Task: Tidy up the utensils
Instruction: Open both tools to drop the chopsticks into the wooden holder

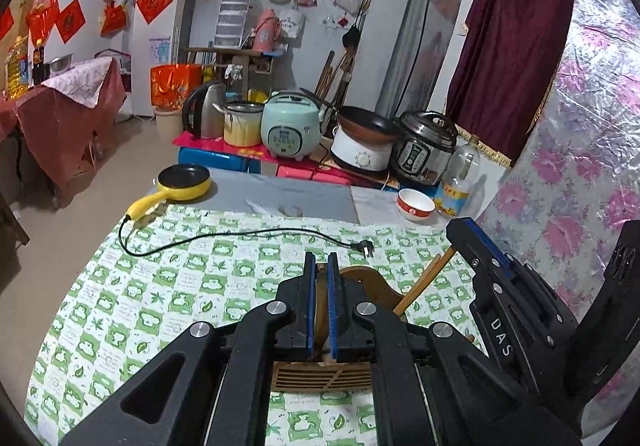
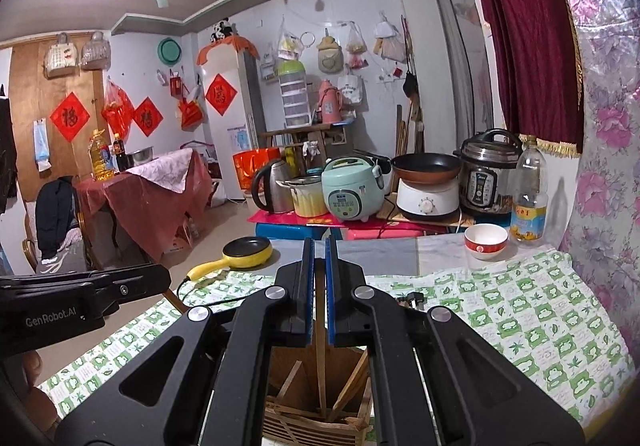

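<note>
Left gripper [image 1: 321,266]: jaws closed down to a narrow slit, with a brown wooden utensil [image 1: 320,310] pinched between the blue pads. What kind of utensil it is cannot be made out from the strip that shows. It sits at lower centre of the left wrist view, above the slatted wooden utensil holder [image 1: 322,376], whose front edge shows just under my jaws.

Right gripper [image 2: 319,246]: jaws likewise nearly together, clamped on a thin wooden chopstick [image 2: 320,326] that runs upright down the gap into the same holder [image 2: 312,422] at bottom centre of the right wrist view. Several more wooden sticks lean at angles inside it.

In the left wrist view my right gripper's body fills the lower right, and a pair of chopsticks [image 1: 426,278] slants up beside a curved wooden piece [image 1: 370,284].

Worktop [image 1: 160,286]: green-and-white checked cloth. Yellow mini frying pan [image 1: 184,181] at upper left, its black cord [image 1: 240,236] trailing across the cloth. Red-and-white bowl [image 1: 416,203] and a clear bottle [image 1: 460,177] at upper right, near the floral wall covering.
</note>
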The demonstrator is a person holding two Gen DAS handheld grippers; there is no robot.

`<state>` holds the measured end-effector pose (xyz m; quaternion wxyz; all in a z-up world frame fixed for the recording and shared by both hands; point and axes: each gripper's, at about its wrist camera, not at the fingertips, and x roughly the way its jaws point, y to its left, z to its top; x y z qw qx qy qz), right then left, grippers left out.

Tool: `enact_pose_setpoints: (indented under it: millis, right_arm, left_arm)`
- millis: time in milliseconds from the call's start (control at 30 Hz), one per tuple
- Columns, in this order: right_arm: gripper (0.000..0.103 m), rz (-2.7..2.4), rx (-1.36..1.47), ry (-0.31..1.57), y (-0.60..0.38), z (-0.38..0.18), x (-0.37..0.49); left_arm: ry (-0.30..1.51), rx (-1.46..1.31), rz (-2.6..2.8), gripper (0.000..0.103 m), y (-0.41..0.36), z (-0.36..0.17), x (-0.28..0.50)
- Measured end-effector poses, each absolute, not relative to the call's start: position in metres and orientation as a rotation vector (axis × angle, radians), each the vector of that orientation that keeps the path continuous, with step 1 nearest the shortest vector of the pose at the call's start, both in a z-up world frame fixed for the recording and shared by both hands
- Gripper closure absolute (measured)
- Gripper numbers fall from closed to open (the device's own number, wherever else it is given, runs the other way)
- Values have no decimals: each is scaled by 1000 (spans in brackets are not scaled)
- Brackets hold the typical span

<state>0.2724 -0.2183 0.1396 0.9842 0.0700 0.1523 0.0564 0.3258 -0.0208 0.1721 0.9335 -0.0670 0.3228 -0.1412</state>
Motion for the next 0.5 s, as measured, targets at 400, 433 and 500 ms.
enact_pose_setpoints:
  millis: [400, 433, 500]
  right_arm:
    - [97, 121, 164, 299, -222, 139, 270]
    - [97, 123, 172, 293, -223, 139, 269]
    - [97, 132, 196, 269, -225, 138, 266]
  left_arm:
    - [684, -138, -269, 97, -20, 168, 332]
    - [687, -136, -267, 97, -20, 167, 333]
    - [696, -136, -264, 97, -21, 165, 334]
